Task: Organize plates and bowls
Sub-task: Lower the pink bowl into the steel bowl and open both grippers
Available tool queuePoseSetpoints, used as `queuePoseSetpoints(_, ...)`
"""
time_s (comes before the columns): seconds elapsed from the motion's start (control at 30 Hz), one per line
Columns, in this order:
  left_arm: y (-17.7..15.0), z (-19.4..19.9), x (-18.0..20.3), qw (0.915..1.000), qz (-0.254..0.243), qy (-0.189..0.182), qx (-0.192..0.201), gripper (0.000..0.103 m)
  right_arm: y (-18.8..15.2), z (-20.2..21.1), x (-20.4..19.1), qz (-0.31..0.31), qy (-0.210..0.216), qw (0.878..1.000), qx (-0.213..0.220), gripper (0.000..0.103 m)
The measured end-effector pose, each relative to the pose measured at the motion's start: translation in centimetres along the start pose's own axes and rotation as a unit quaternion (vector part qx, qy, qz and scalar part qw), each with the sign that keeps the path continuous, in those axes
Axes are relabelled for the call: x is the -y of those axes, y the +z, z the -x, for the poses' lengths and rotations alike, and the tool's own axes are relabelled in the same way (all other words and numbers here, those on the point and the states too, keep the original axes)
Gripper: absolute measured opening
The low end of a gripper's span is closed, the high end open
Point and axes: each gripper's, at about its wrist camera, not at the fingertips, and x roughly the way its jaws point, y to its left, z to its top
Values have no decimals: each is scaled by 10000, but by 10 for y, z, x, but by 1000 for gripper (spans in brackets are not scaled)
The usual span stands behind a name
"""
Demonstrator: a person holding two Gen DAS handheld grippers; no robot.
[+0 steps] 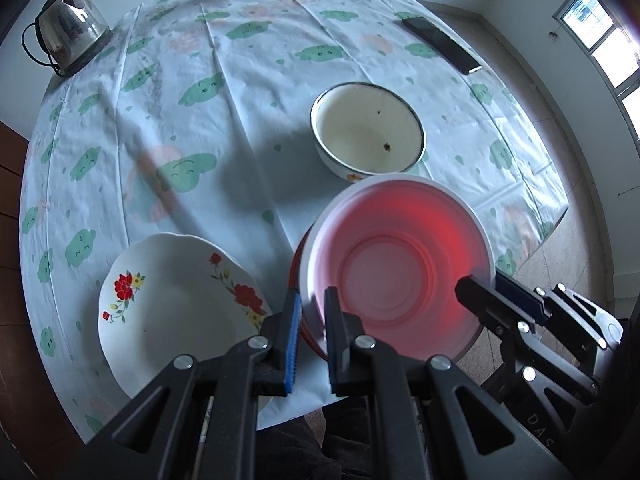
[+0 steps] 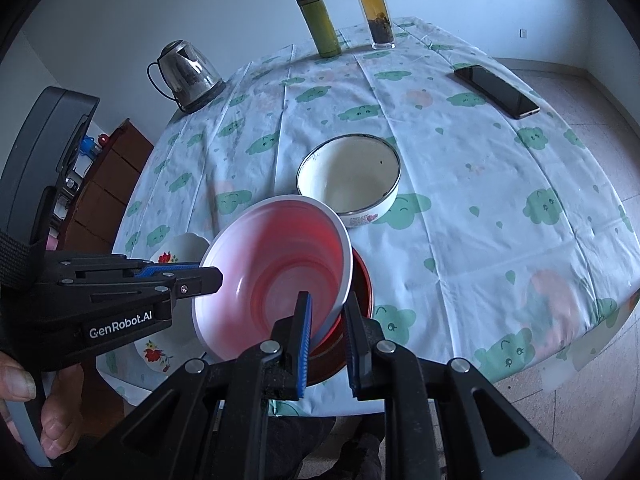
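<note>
Both grippers carry a translucent pink plastic bowl (image 1: 400,264) by opposite sides of its rim, tilted and hanging just over a dark red bowl (image 2: 362,284) that sits near the front edge of the surface (image 1: 240,92); the step in hand looks like nesting the pink bowl into the red one. The left gripper (image 1: 313,320) has its jaws drawn narrow, pinching the bowl's thin rim on the near-left side. The right gripper (image 2: 326,332) likewise clamps the rim between close-set jaws, with its outer finger down beside the red bowl's wall. The next move seems to call for levelling the pink bowl, centring it over the red one and lowering it until it seats, and only then easing both pairs of jaws apart. A cream enamel bowl (image 1: 367,130) stands just beyond on the surface, and a white flower-patterned plate (image 1: 172,300) lies to the left, both still to be gathered.
</note>
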Motion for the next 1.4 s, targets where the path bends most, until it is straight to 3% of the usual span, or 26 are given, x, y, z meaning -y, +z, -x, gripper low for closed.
queuePoseSetpoints(1.4,-4,-25,0,9996,-103,97,-254,8,-9,-23,1,77,-106,9992,-383,18)
